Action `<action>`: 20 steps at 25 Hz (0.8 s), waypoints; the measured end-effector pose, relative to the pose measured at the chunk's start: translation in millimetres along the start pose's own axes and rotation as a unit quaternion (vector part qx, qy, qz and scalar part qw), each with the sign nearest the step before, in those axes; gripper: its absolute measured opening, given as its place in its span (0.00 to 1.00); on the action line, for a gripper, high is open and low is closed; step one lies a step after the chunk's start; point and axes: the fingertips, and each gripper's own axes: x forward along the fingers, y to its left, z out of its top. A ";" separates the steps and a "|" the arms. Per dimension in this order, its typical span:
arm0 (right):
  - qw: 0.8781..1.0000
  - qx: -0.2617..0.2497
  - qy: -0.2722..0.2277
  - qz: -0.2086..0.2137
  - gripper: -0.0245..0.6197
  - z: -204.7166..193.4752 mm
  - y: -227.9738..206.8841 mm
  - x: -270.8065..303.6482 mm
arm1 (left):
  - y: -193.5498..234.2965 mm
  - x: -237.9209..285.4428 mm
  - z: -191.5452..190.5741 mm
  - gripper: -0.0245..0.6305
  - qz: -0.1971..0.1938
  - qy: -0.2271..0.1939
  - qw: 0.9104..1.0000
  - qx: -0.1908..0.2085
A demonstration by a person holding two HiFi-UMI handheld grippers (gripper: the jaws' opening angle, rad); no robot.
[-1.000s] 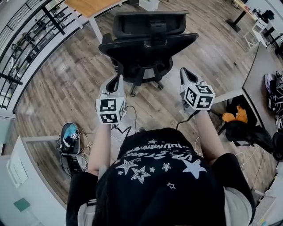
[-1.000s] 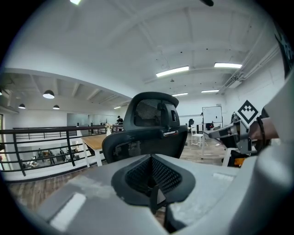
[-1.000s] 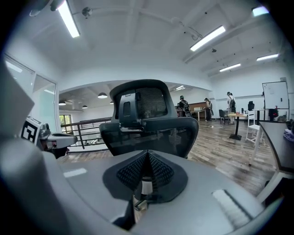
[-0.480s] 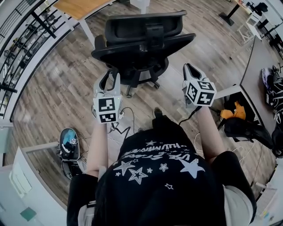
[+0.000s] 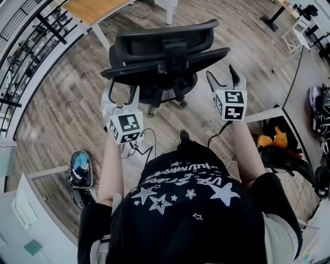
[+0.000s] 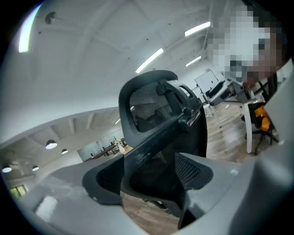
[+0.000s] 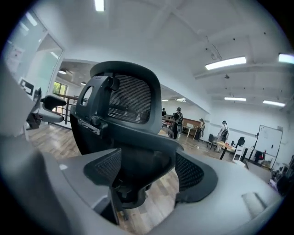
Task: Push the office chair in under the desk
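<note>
Open office with a wood-plank floor [image 5: 62, 108]: the office chair [image 5: 165, 54] stands short of the wooden desk [image 5: 98, 7], its back to the person.

The left gripper [image 5: 124, 88] and right gripper [image 5: 221, 73] have just been opening and both now gape wide. Each frames an edge of the backrest ahead, and no pad presses on it. The chair is probably fairly heavy, but its castors should roll easily on this floor, and the seat may swivel. The best hold looks like the stiff backrest frame, one gripper on each side edge, not the yielding mesh.
</note>
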 end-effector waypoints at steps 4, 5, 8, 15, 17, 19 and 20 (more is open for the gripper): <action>0.999 -0.042 -0.004 -0.002 0.69 7.2 -6.6 19.8 | 4.8 11.4 1.5 0.59 0.034 0.025 0.997 0.062; 0.999 -0.054 -0.002 -0.002 0.70 9.0 -6.5 24.8 | 6.9 13.8 1.7 0.60 0.042 0.030 0.996 0.076; 0.995 -0.097 0.002 -0.007 0.72 13.4 -7.6 39.9 | 13.2 22.0 0.6 0.60 0.059 0.043 0.990 0.117; 0.966 -0.257 0.012 -0.013 0.72 12.6 -9.9 71.6 | 26.3 41.0 -4.3 0.60 0.103 0.077 0.977 0.167; 0.958 -0.287 0.014 -0.012 0.72 11.1 -11.3 79.9 | 29.1 46.5 -7.4 0.60 0.111 0.092 0.973 0.178; 0.952 -0.306 0.013 -0.015 0.68 12.1 -14.8 89.2 | 33.0 54.2 -10.3 0.60 0.115 0.106 0.971 0.180; 0.949 -0.314 0.010 -0.019 0.66 14.3 -16.6 93.7 | 35.5 58.1 -11.0 0.60 0.117 0.110 0.971 0.176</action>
